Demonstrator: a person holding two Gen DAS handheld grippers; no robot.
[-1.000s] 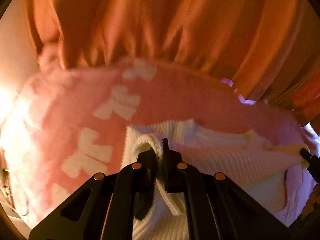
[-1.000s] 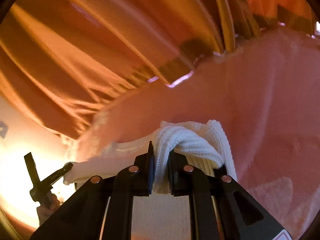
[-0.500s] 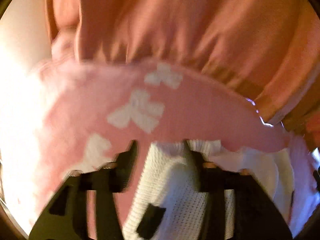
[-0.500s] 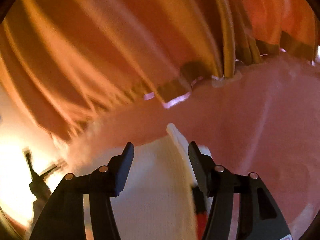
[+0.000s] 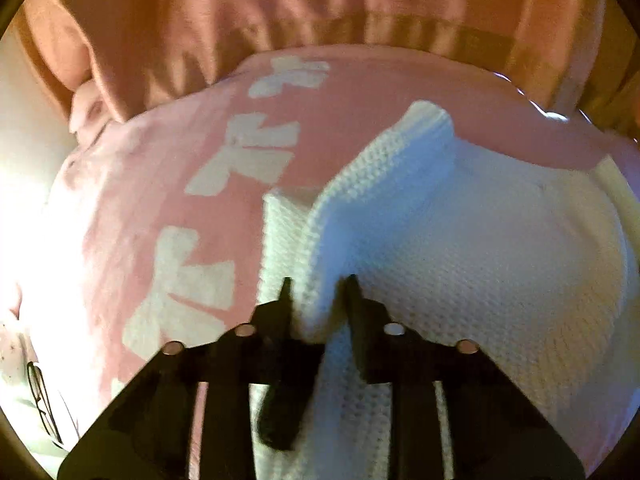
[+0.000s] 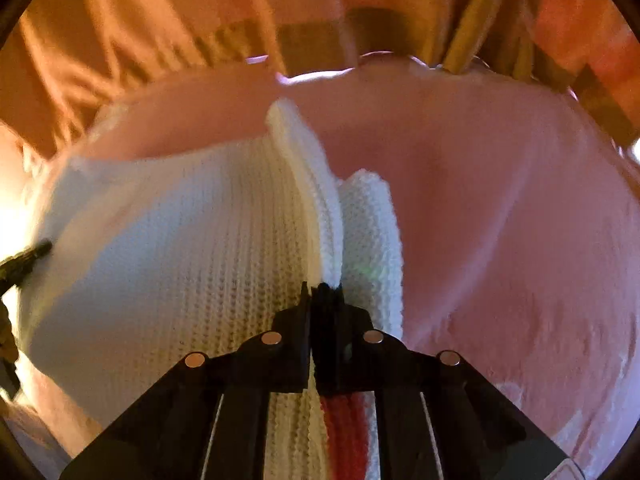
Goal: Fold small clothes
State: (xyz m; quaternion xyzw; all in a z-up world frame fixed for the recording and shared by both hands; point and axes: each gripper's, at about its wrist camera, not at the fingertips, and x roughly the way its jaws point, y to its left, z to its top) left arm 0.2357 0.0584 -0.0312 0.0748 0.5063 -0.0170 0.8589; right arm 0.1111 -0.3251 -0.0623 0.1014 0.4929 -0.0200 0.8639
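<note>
The left gripper (image 5: 318, 286) has 2 black, tapering fingers, each carrying 2 round silver studs with copper-toned centres. The right gripper (image 6: 322, 290) matches: matte black angular plastic, 4 similar studs in total.

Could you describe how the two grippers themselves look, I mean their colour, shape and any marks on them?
Both are matte black plastic. The left gripper has two narrow fingers that taper to thin tips, on angular linkage arms with open slots. Four round, pale metallic pins sit in a row across the links. The right gripper has the same build and pins, plus a pale label corner at its lower right edge. No cables or sleeves show.
</note>
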